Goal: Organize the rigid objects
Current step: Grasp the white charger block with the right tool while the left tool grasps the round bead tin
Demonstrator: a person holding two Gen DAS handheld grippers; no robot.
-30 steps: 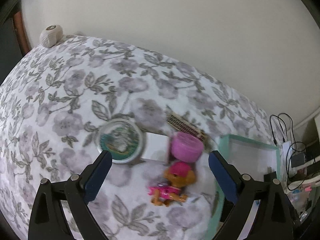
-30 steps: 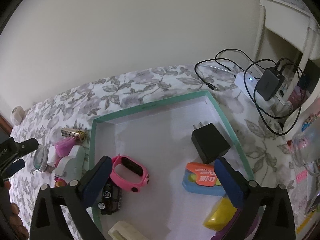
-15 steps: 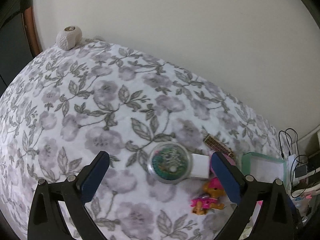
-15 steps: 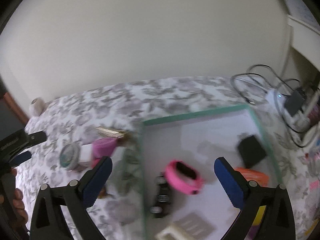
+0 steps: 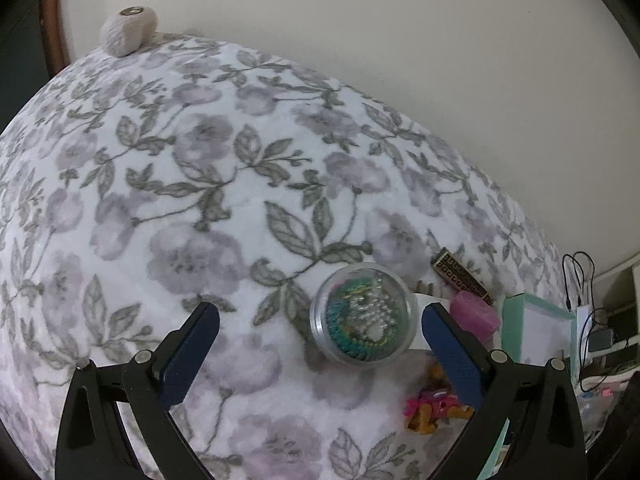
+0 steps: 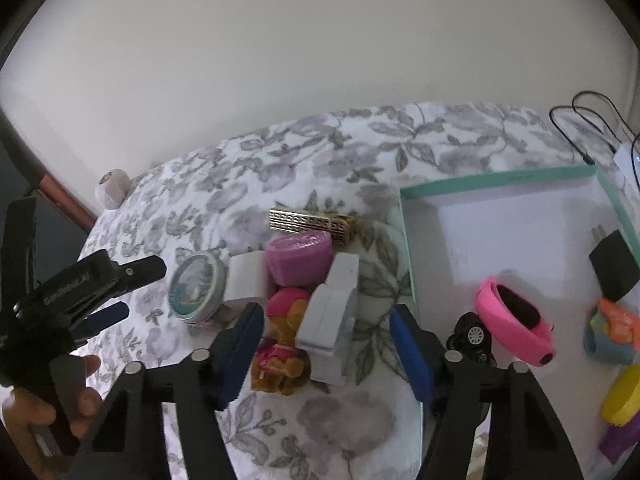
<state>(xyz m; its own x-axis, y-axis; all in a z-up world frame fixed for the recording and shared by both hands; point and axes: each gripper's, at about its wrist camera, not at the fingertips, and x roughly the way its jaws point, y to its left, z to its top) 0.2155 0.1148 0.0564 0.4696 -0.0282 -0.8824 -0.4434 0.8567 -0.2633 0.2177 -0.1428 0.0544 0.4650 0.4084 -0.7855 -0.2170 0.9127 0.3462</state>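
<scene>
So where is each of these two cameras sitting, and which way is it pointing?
Left wrist view: sits on the left gripper, looking down along its open blue fingers at the round clear container on the floral blanket.
Right wrist view: sits on the right gripper, facing the white toy and toy figure between its fingers, beside the teal-rimmed box; the person's left hand shows.
Shared: container, pink tub, gold bar, figure, box.
</scene>
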